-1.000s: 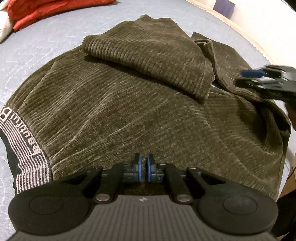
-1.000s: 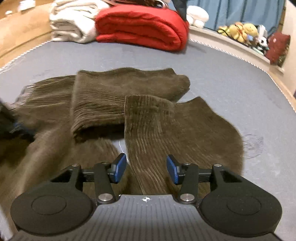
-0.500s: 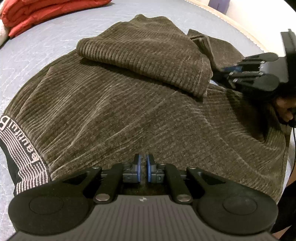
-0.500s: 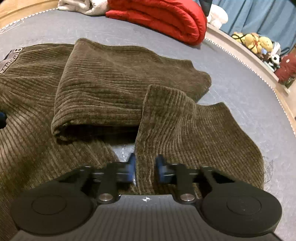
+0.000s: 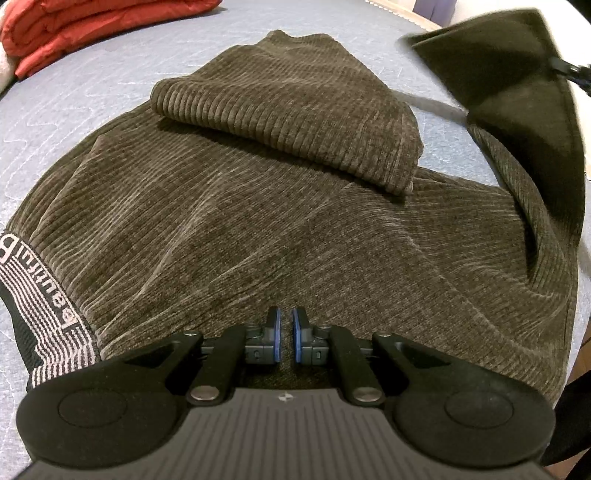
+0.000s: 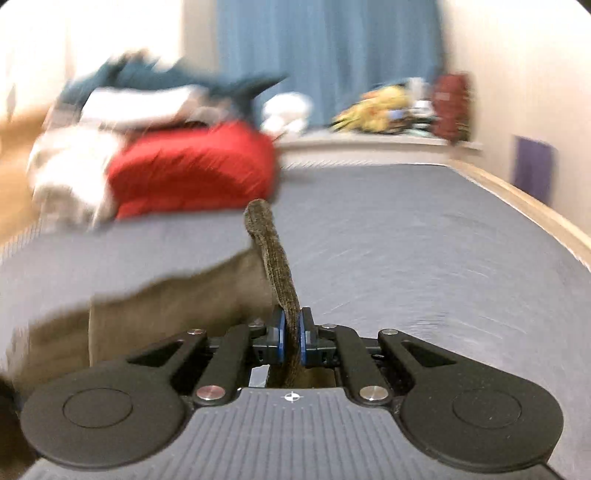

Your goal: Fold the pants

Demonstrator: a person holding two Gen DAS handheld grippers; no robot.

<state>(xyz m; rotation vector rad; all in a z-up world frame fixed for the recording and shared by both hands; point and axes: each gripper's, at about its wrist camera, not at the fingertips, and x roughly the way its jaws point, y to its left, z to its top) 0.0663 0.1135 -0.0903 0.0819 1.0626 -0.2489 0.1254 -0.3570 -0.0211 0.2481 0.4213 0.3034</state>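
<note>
- The left wrist camera sits right behind the left gripper [image 5: 286, 339] and looks down, close, over the brown pants [image 5: 258, 206] toward the red blanket [image 5: 92, 29].
- The right wrist camera sits behind the right gripper [image 6: 291, 341], held higher, looking level across the bed [image 6: 424, 240] to the blue curtain [image 6: 328, 59].
- Both views share the pants [image 6: 273, 254], bed [image 5: 110, 74] and red blanket [image 6: 192, 170].
</note>
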